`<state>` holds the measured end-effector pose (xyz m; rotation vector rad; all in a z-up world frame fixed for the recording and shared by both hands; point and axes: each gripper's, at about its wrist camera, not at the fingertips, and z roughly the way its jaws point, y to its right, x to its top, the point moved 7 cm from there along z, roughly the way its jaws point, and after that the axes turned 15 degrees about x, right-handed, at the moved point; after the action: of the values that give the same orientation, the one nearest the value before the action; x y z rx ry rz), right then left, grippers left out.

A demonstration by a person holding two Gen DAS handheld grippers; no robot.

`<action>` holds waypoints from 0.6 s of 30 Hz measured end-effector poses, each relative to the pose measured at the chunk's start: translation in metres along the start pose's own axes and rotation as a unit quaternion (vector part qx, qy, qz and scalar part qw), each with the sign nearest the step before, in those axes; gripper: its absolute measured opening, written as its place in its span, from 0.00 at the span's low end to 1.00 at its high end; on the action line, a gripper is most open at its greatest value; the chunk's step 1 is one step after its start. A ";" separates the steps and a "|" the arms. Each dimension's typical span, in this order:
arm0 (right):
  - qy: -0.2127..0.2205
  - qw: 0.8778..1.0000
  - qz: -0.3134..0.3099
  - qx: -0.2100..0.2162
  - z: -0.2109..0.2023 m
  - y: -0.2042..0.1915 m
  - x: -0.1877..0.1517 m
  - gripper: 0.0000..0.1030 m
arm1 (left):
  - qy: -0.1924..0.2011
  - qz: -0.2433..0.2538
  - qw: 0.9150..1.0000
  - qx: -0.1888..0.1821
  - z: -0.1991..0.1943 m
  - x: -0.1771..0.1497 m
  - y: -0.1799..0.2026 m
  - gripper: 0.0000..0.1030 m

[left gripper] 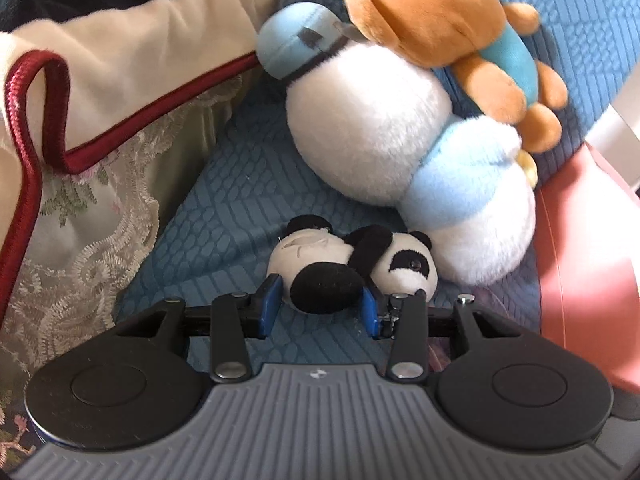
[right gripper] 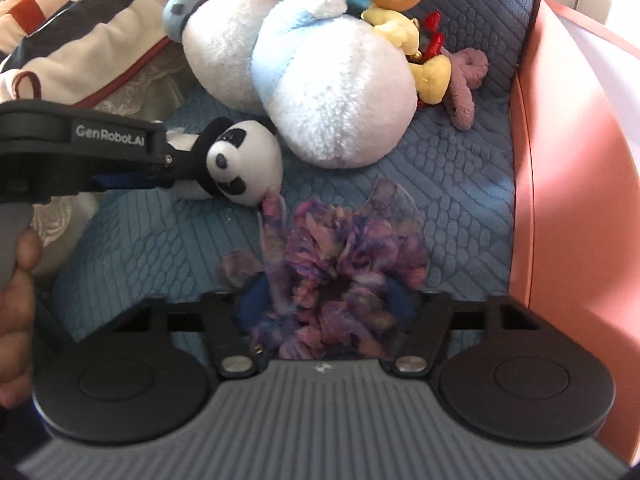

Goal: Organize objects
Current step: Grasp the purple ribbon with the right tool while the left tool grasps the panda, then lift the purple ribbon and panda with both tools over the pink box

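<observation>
A small panda plush (left gripper: 404, 268) lies on a blue quilted cover (left gripper: 224, 208). My left gripper (left gripper: 322, 304) has its blue pads against the panda's black leg, one on each side, and is shut on it. In the right wrist view the same panda (right gripper: 240, 160) sits at the tip of the left gripper (right gripper: 176, 168), which a hand (right gripper: 16, 300) holds. My right gripper (right gripper: 332, 304) is shut on a fluffy purple-pink plush (right gripper: 344, 256) that fills the gap between its fingers and hides the pads.
A large white and light-blue plush (right gripper: 332, 92) lies just behind the panda, with a brown bear (left gripper: 460, 28) on top. A yellow plush (right gripper: 432, 72) and a mauve one (right gripper: 464, 84) lie further back. A pink side panel (right gripper: 568, 160) rises on the right; a striped cushion (left gripper: 120, 60) over lace fabric (left gripper: 80, 260) on the left.
</observation>
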<state>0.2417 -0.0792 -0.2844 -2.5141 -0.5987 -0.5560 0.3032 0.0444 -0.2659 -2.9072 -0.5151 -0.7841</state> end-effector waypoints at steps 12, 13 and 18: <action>0.028 0.999 0.022 0.006 -0.031 -0.001 0.004 0.13 | 0.015 -0.016 1.000 -0.015 -0.035 -0.003 -0.004 0.33; 0.030 0.999 0.022 0.005 -0.033 0.000 0.005 0.13 | 0.016 -0.015 1.000 -0.015 -0.038 -0.006 -0.004 0.33; 0.040 0.999 0.025 0.005 -0.050 -0.006 0.000 0.13 | 0.019 -0.016 0.999 -0.021 -0.058 -0.016 -0.003 0.32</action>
<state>0.2256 -0.1014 -0.2422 -2.4776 -0.5049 -0.6311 0.2618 0.0322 -0.2233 -2.9233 -0.5485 -0.8620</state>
